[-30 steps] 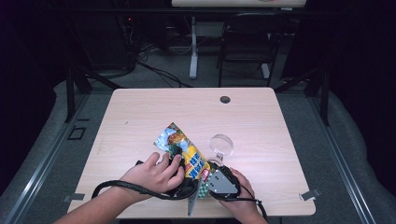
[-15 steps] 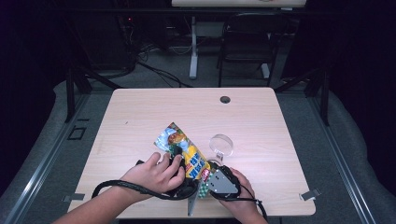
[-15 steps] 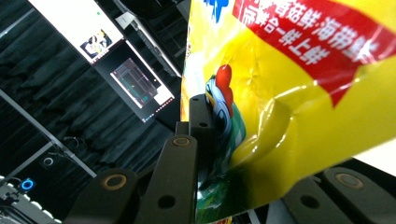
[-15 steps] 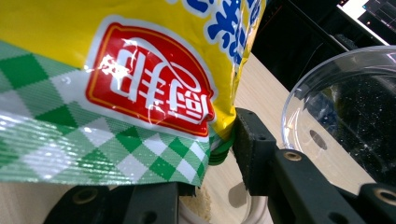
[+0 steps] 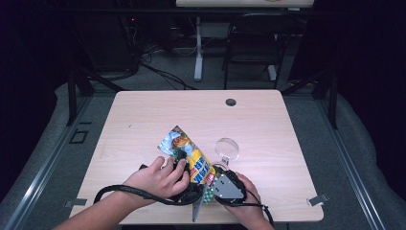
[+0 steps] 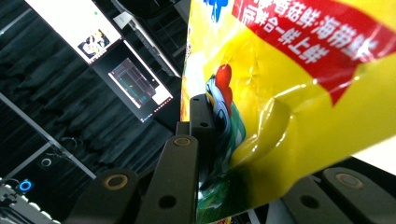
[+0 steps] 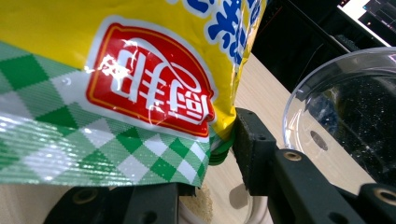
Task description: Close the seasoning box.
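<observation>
Nothing has shifted since earlier; my left gripper (image 5: 184, 184) and right gripper (image 5: 218, 184) each pinch the snack bag (image 5: 189, 155) beside the glass bowl (image 5: 227, 147); the bag's bottom is hidden under my hands.

The left gripper (image 6: 219, 154) rises from the bottom edge, its black jaws closed on a yellow snack bag (image 6: 299, 102). The left jaw presses into the bag's printed side, where the foil dents and creases around it, while the right jaw lies under the bag's lower edge. A red banner with white characters crosses the bag's upper part. Behind, to the left, lit monitors (image 6: 112, 56) hang tilted against dark curtains (image 6: 42, 116).
</observation>
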Demonstrator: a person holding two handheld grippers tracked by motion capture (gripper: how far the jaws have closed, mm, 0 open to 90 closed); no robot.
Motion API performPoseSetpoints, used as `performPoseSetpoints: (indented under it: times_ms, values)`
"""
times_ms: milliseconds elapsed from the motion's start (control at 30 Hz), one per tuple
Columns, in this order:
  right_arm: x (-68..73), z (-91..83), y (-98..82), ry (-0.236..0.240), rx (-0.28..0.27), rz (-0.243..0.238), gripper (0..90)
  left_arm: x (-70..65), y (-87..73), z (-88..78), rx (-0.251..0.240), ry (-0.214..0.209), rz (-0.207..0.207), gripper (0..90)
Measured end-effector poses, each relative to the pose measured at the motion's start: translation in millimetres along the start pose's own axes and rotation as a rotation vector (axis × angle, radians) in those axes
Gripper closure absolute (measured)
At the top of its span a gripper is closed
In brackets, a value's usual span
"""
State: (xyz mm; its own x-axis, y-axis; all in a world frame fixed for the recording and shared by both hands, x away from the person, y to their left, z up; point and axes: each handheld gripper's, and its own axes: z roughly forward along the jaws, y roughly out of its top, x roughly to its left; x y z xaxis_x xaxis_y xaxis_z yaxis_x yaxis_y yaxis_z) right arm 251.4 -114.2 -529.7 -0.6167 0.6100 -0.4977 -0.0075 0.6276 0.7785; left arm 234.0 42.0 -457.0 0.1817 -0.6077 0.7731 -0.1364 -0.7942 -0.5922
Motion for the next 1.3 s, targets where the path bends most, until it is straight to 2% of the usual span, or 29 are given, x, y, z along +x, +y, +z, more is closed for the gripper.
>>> performPoseSetpoints:
  times_ms: [233, 267, 333, 367, 500, 567, 867, 900, 967, 1000, 1300]
  values:
    - [-0.6, -0.1, -0.3, -0.001, 0.002, 0.002, 70.9, 1.2, 0.4, 0.1, -0.001, -0.002, 0.001, 86.6]
    - [-0.6, -0.1, -0.2, -0.002, 0.001, 0.002, 70.9, 1.9, 0.4, -0.4, 0.003, -0.014, 0.002, 86.7]
    - [-0.5, -0.2, -0.2, 0.0, 0.0, 0.001, 70.8, 1.9, 0.3, -0.2, -0.001, -0.002, 0.006, 86.6]
    - [-0.5, -0.2, -0.2, -0.001, 0.0, 0.002, 70.9, 2.4, 0.5, -0.5, 0.004, -0.015, 0.007, 86.6]
    - [-0.5, -0.3, -0.2, 0.001, 0.009, 0.0, 70.9, 2.4, 1.0, -0.8, 0.004, -0.011, 0.007, 86.6]
    - [-0.3, -0.2, -0.2, 0.002, 0.007, 0.0, 70.8, 3.0, 0.9, -0.4, -0.002, 0.003, 0.014, 86.7]
    - [-0.3, 0.4, 0.0, 0.002, -0.006, 0.014, 70.9, 4.8, 0.9, -1.1, 0.001, -0.008, 0.014, 86.7]
    - [-0.3, 0.3, 0.0, 0.003, -0.006, 0.015, 70.9, 4.1, 0.8, -0.7, -0.004, 0.004, 0.01, 86.7]
    - [-0.8, 0.3, -0.1, 0.007, -0.004, 0.015, 70.9, 5.3, 1.0, -1.8, 0.012, -0.016, 0.018, 86.7]
    - [-0.6, 0.9, -0.3, 0.009, -0.01, 0.023, 70.8, 4.7, 1.0, -1.2, 0.004, 0.0, 0.013, 86.7]
    - [-1.1, 1.2, -0.4, 0.009, -0.008, 0.025, 70.8, 6.5, 1.4, -1.3, 0.008, -0.005, 0.026, 86.7]
